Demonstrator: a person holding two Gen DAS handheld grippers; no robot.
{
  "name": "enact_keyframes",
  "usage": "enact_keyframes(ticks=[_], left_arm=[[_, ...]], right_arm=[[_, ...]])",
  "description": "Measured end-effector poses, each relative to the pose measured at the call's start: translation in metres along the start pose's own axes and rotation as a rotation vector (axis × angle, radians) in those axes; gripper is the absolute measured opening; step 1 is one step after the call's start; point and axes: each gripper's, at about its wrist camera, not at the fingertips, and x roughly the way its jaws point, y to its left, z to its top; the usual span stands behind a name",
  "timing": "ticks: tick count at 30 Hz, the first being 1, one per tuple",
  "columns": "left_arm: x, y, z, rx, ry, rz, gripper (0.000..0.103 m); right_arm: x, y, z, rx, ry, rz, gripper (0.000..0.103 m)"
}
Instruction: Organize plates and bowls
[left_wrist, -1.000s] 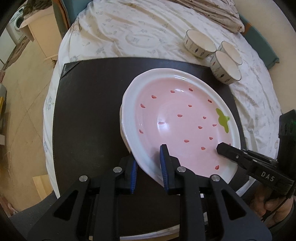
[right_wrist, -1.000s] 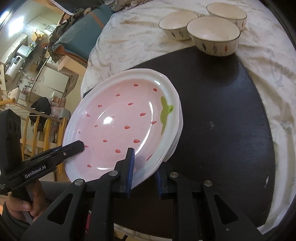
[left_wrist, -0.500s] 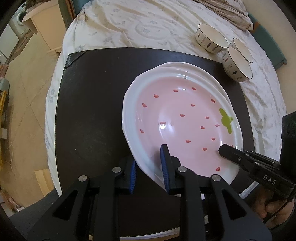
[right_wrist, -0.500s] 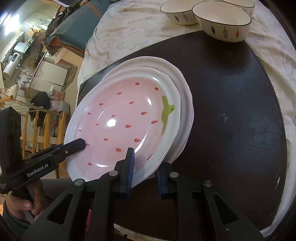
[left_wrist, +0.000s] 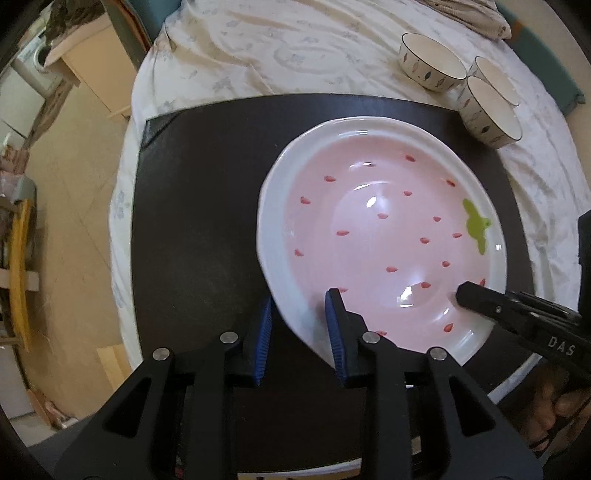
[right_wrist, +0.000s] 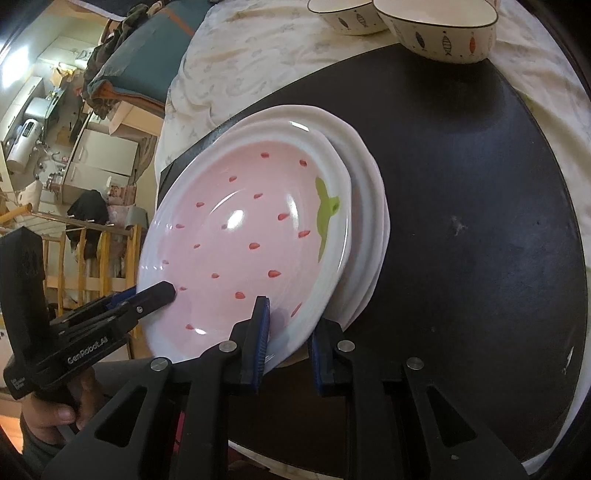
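A pink strawberry-pattern plate (left_wrist: 388, 240) (right_wrist: 240, 240) lies on a stack of white plates (right_wrist: 369, 206) on the black mat (left_wrist: 203, 203). My left gripper (left_wrist: 297, 321) straddles the plate's near-left rim. Its jaws are opening, with the rim still between them and the outer pad off it. My right gripper (right_wrist: 288, 332) is shut on the near-right rim. Each gripper shows in the other's view, the right one (left_wrist: 465, 295) and the left one (right_wrist: 162, 293). Three white bowls (left_wrist: 430, 61) with a fish pattern stand beyond the mat.
The mat lies on a bed with a pale floral sheet (left_wrist: 295, 48). The bowls (right_wrist: 443, 33) cluster at the mat's far right corner. Bare mat (right_wrist: 480, 184) stretches right of the plates. The floor and furniture lie off the bed's left side.
The pink plate has come down and levelled onto the white stack. My left gripper's jaws have spread slightly around the rim. The right gripper keeps its hold.
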Motion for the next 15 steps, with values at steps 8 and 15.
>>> enact_keyframes(ticks=[8, 15], left_arm=[[0.018, 0.001, 0.005, -0.020, 0.023, 0.037, 0.060], [0.024, 0.005, 0.008, -0.046, 0.036, -0.002, 0.061]], right_arm=[[0.000, -0.003, 0.000, 0.019, 0.006, 0.005, 0.021], [-0.003, -0.006, 0.001, 0.048, 0.016, 0.024, 0.021]])
